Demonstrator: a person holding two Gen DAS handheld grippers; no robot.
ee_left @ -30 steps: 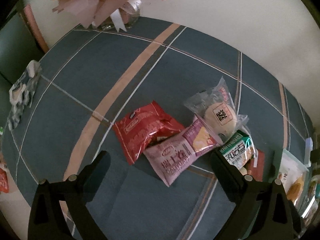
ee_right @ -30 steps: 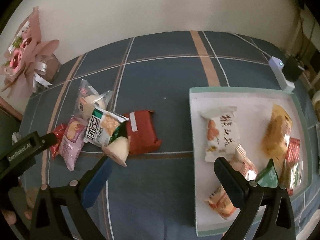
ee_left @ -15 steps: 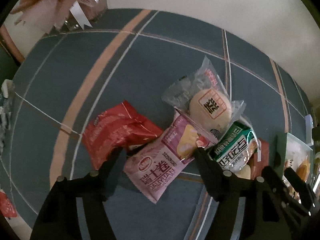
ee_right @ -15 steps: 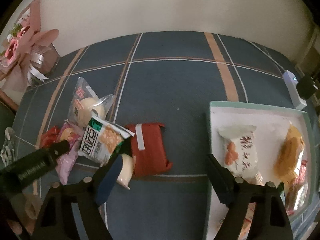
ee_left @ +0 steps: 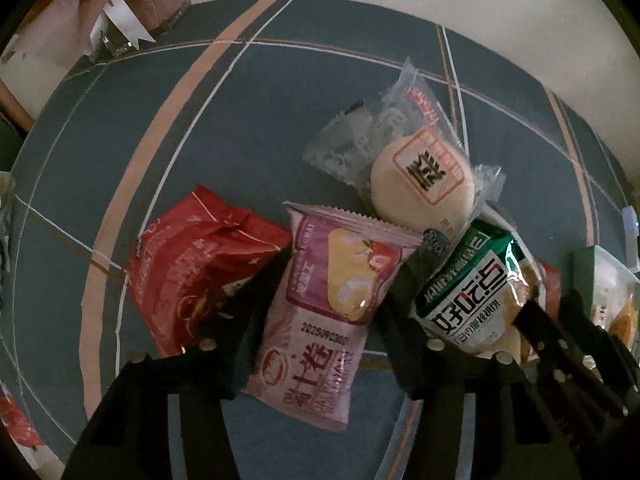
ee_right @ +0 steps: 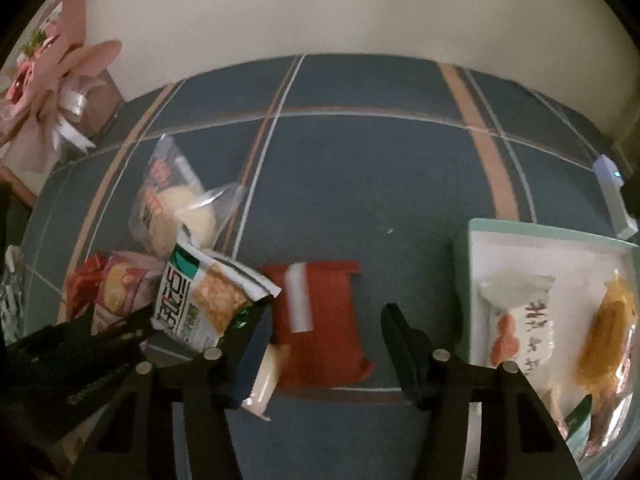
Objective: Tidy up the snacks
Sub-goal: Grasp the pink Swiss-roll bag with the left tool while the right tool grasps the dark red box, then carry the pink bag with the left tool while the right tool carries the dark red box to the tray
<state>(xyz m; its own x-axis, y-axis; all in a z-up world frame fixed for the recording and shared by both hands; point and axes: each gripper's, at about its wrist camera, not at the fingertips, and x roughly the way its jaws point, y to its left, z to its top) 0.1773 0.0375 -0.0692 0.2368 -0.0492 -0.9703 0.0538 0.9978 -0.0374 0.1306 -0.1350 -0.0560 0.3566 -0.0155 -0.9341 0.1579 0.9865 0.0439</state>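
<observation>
Left gripper (ee_left: 334,276) lower than a second ago, jaws closing astride the glossy pink crinkle-edged packet (ee_left: 324,312) mid-tablecloth (ee_left: 240,120), not yet pressing. Right gripper (ee_right: 324,324) likewise closing astride the flat matte red pouch (ee_right: 320,320), beside the tray's (ee_right: 464,272) left edge.

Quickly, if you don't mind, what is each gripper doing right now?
Left gripper: closing around the pink snack packet, not yet gripping it.
Right gripper: closing around the red packet, not yet gripping it.

Colours and patterns noted.
Blue tablecloth (ee_right: 360,184) crossed by tan and white stripes; pink packet (ee_left: 324,320); red packet (ee_left: 192,276); mint-rimmed white tray (ee_right: 540,234).
</observation>
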